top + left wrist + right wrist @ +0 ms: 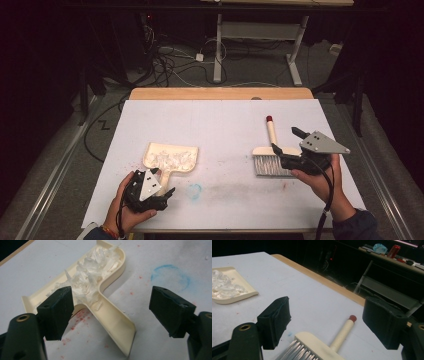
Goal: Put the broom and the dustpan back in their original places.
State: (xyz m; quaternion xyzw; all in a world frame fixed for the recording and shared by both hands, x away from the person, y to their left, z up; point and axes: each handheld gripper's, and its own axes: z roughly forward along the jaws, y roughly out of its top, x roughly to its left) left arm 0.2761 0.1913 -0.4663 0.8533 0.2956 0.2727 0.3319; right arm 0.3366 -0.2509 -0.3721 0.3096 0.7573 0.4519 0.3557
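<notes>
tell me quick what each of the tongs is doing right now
Left tongs: open, astride the dustpan handle, not gripping.
Right tongs: open above the brush, holding nothing.

The left gripper (150, 187) is a black block with a pale grey three-cornered plate on top, dotted with dark screw holes. A black cable trails from its 7 o'clock side. In the left gripper view its two jaws are black, blocky pads with a matt, rubbery face, each bolted to a black arm with a brass-ringed hole. The right gripper (292, 142) is built alike: black body, darker grey three-cornered plate at 2 o'clock with two screw holes, and a black cable at 6 o'clock. The right sleeve (357, 225) is dark blue. The left wrist wears a beaded bracelet (109, 232).
</notes>
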